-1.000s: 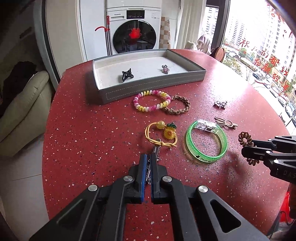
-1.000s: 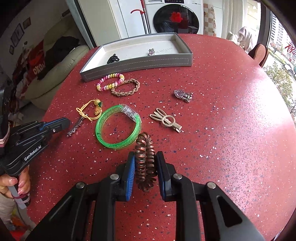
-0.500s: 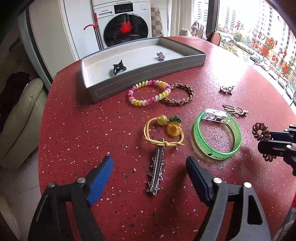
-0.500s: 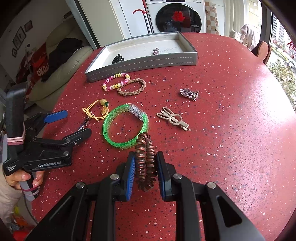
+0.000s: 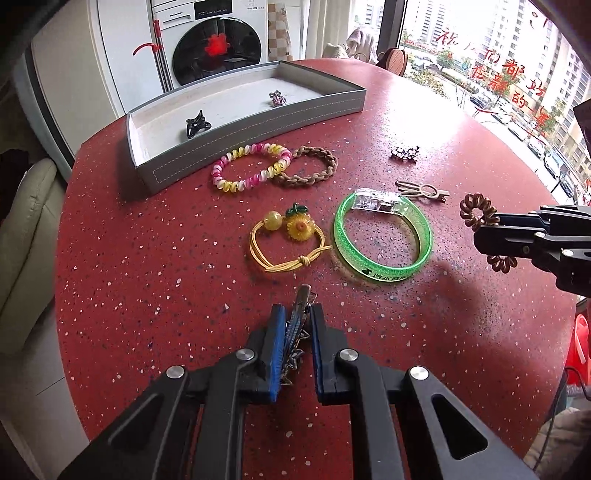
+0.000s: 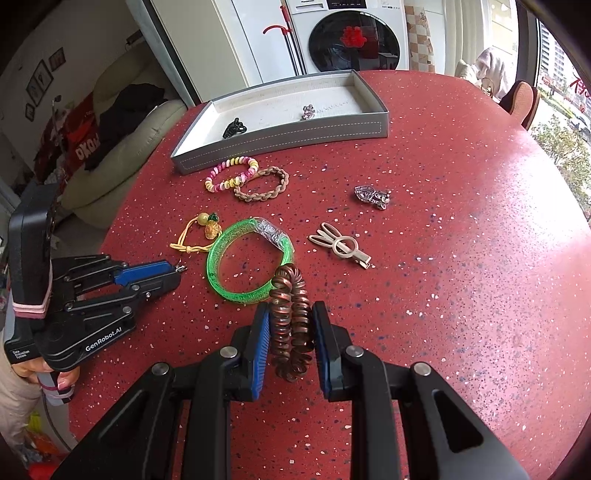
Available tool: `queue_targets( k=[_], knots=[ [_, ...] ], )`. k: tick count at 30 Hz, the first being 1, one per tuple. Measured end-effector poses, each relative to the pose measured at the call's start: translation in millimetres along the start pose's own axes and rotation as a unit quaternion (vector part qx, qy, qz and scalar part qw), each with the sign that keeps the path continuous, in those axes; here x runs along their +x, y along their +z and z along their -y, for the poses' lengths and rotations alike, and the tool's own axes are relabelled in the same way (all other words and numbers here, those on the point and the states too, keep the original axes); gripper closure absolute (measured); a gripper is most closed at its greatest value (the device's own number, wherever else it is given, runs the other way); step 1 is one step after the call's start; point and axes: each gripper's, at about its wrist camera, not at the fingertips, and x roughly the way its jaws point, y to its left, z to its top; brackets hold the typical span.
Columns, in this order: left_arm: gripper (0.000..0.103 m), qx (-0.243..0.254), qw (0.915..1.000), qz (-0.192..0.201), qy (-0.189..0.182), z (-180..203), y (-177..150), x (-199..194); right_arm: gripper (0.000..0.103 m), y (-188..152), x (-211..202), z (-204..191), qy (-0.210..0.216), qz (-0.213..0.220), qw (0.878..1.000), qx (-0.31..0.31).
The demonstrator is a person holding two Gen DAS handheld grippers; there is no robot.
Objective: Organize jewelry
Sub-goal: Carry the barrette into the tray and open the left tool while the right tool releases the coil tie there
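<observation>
White lettering reading "GenRobot.AI" runs along the black plastic body of the left hand-held gripper (image 6: 173,271), and a small label on its handle reads "Data Acquisition System"; a person's hand (image 6: 55,373) grips that handle. Its blue ribbed pads are closing around a spiky silver metal hair clip (image 5: 295,332) that stands between them, its tip poking out in front; whether the pads already press on it cannot be told. The right hand-held gripper (image 6: 290,336) is clamped on a coppery brown spiral hair tie (image 6: 290,325), a glossy coil held off the red speckled tabletop (image 6: 461,295). The translucent green glitter bangle (image 5: 382,236) lies just ahead of both grippers, with black printed characters on its near rim and a clear faceted block on its far side. Beside it lies a yellow cord hair tie (image 5: 288,243) with an amber bead and a sunflower charm, knotted at the near side. Farther off, a pink, yellow and white spiral hair tie (image 5: 251,166) touches a braided tan bracelet (image 5: 306,168). A beige rabbit-ear clip (image 6: 340,245) and a small rhinestone brooch (image 6: 373,195) lie to the right. The grey stitched tray (image 5: 255,147) holds a black claw clip (image 5: 195,125) and a small silver charm (image 5: 277,98). Behind, a white washing machine (image 6: 351,33) bears a brand name too small to read surely.
</observation>
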Motion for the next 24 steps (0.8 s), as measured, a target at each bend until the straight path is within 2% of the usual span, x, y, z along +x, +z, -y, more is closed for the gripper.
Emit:
queue_targets(
  k=[11, 18, 24],
  knots=[
    [0.072, -0.040, 0.9981, 0.047, -0.003, -12.5, 7.6, -29.8, 0.078, 14.8, -9.1, -1.0, 0.009, 0.017, 1.000, 0.002],
    [0.072, -0.069, 0.9938, 0.087, 0.007, -19.3, 33.9, -44.7, 0.078, 36.6, -10.8, -2.7, 0.017, 0.025, 1.000, -0.001],
    [0.072, -0.100, 0.9889, 0.109, 0.013, -33.8, 66.9, -43.3, 0.078, 73.7, -11.0, -3.0, 0.022, 0.039, 0.999, -0.014]
  ],
)
